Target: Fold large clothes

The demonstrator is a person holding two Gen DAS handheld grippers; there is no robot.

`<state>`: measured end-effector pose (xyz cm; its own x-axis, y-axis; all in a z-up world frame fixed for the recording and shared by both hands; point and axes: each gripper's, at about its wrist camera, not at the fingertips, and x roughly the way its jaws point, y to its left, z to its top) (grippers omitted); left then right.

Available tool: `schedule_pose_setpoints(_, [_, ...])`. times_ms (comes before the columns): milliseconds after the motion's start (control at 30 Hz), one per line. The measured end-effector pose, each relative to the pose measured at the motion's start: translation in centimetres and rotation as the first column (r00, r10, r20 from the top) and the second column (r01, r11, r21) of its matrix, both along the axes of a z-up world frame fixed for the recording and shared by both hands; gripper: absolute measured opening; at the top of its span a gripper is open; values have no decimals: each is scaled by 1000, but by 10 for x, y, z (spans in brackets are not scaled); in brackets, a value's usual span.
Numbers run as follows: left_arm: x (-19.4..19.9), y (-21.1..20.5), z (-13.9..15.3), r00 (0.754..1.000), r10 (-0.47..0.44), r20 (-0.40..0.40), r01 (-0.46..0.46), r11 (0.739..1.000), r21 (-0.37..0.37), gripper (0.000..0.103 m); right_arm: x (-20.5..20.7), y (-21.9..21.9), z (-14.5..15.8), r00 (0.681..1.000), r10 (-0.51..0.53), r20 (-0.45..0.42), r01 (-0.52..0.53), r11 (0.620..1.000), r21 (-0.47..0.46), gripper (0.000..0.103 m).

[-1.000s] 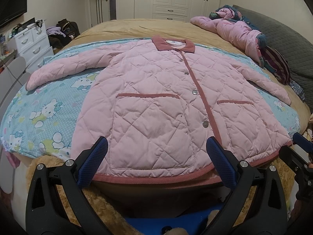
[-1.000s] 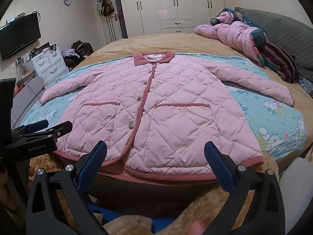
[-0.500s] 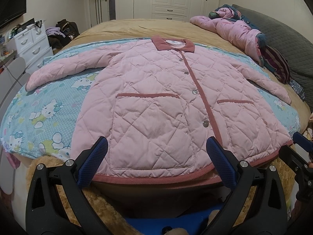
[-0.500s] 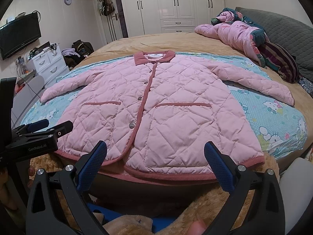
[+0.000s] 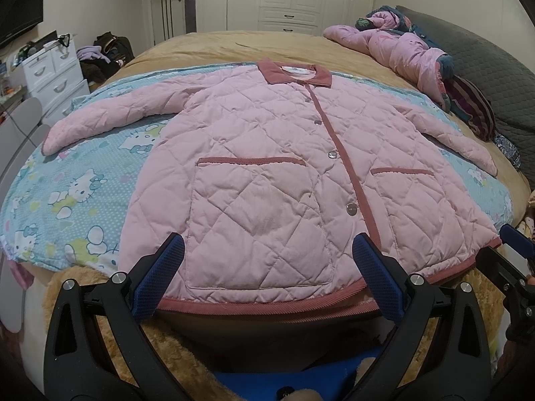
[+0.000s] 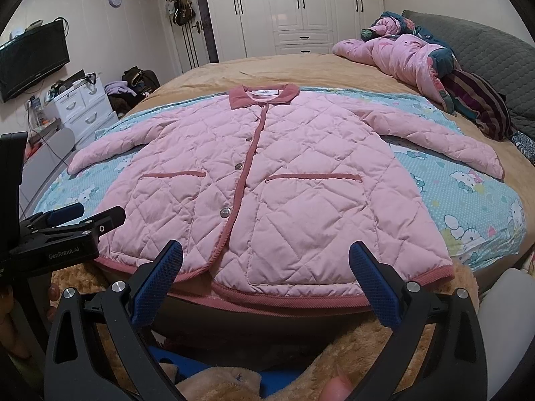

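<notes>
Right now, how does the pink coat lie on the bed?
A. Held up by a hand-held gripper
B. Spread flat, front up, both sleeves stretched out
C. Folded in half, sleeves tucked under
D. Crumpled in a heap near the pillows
B: the coat lies flat, buttoned front up, with sleeves out to both sides, and neither hand-held gripper holds it.

Left gripper point(image 5: 267, 277) and right gripper point(image 6: 265, 275) both hover level, jaws spread wide, empty

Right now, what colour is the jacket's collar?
The collar is dusty rose, darker than the pale pink jacket; the right wrist view shows it best.
</notes>
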<state>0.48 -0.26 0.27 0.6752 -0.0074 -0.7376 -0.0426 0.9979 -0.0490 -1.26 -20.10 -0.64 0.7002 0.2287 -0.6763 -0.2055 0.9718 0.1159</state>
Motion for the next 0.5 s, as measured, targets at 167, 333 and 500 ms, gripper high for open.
schedule_pose_setpoints(167, [1,-1,0,1000,0,0,0,1000,1,94,0,0,0,1000,-1,-1,1,1000,-1,99])
schedule_pose_setpoints(333, [4,-8,1,1000,-1,-1,1,1000,2,94,4,0,-1,1000,2,-4,-2,1000,0,99])
schedule_pose_setpoints(500, [11,-8,-2,1000,9,-3,-9,1000,4,94,13,0,-1,1000,1,-12,-1,1000,-1,99])
